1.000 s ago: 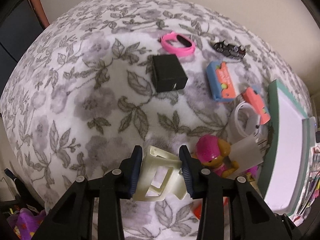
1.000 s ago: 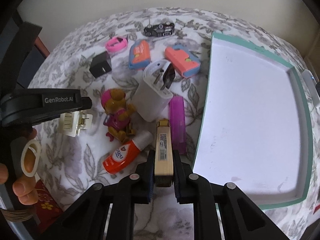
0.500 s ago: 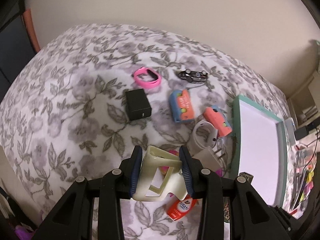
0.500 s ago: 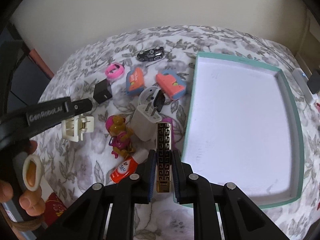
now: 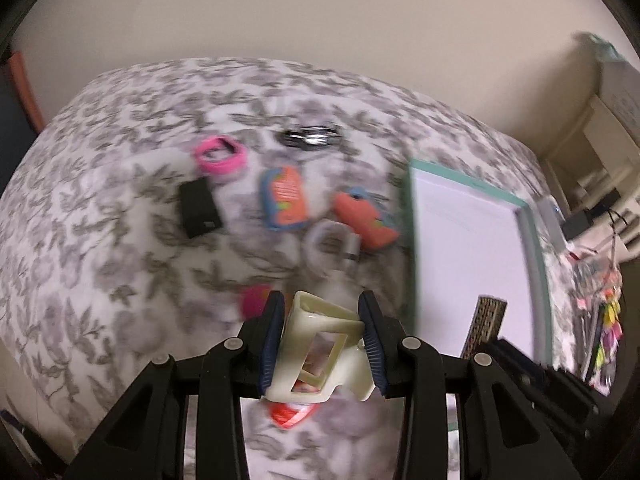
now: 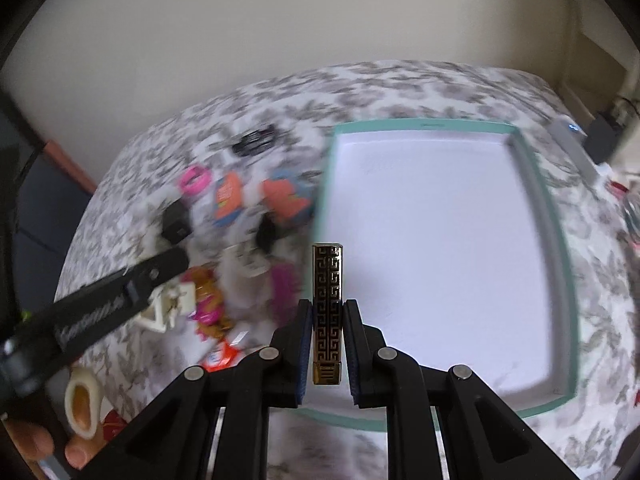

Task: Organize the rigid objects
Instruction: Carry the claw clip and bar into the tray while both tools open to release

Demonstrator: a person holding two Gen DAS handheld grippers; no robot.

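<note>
On the flowered cloth the loose things lie in a blurred cluster: a black block, a pink band, a dark toy car and two orange-and-blue cases. Lower down, the left gripper is clamped on a cream hair claw clip, held clear above the cloth. Just right of it, the right gripper pinches a black-and-gold patterned lighter upright, over the near left edge of the teal-rimmed tray. The tray's white floor lies bare beside the cluster.
</note>
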